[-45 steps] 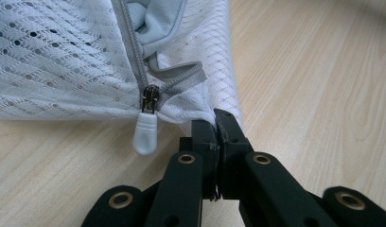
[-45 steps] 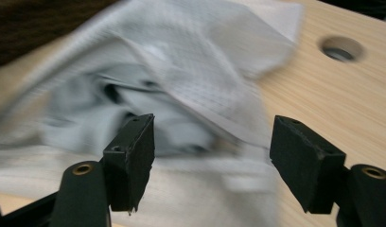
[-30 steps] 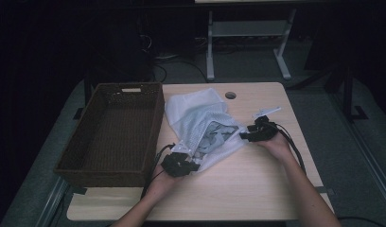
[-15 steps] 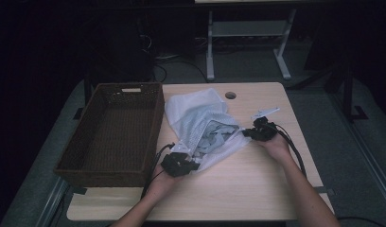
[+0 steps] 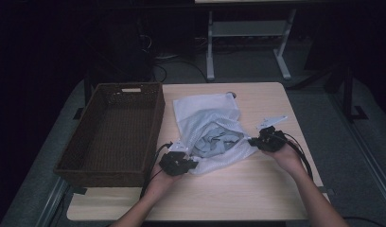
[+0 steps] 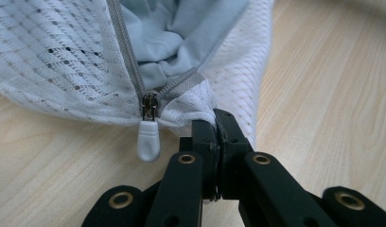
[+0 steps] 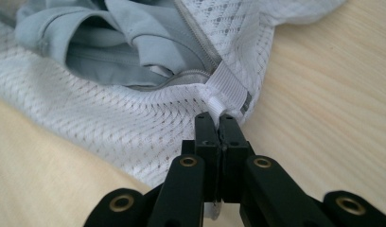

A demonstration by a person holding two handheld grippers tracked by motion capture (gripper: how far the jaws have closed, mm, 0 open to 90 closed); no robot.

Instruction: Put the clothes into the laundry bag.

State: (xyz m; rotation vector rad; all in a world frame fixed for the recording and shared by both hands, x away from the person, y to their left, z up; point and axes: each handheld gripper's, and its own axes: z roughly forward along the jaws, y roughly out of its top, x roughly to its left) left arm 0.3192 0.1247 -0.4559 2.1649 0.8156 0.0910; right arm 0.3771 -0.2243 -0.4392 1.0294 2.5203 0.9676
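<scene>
The white mesh bag is lying mid-table, its zipper open on a grey garment inside. The left hand-held gripper is pinching the bag's near-left corner beside the zipper pull; the right hand-held gripper, jaws just closed, is clamping its right-hand corner tab. A wicker basket is sitting just left.

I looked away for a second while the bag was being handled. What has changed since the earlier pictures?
The right gripper closed its jaws on the mesh bag at its corner and pulled it outward, spreading the opening. The left gripper stayed clamped on the other corner; the basket did not move.
</scene>
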